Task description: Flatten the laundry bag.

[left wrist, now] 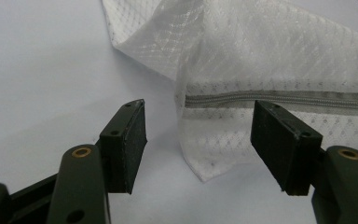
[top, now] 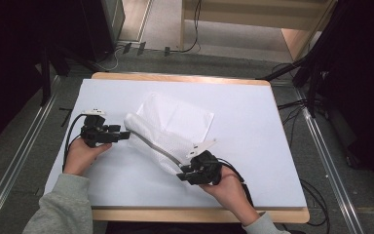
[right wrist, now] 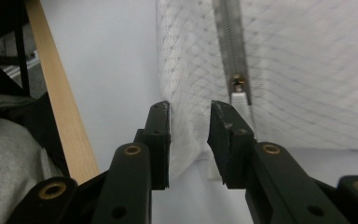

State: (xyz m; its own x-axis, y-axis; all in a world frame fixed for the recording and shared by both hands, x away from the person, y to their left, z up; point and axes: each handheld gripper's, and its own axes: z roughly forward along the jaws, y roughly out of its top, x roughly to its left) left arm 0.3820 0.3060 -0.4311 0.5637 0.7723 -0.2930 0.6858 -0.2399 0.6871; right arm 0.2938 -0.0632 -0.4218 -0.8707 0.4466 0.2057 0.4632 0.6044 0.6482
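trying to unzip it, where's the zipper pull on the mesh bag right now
In the right gripper view the zipper pull sits at the near end of the grey zipper, just beyond the right tongs, on the white mesh bag.

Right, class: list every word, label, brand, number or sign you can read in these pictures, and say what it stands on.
None: no readable text on the white mesh zip pouch, its grey zipper, the white table cover, the left gripper or the right gripper.

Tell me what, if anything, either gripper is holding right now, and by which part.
The right gripper has the white mesh zipper bag by its corner edge, jaws not fully closed. The left gripper is open and holds nothing.
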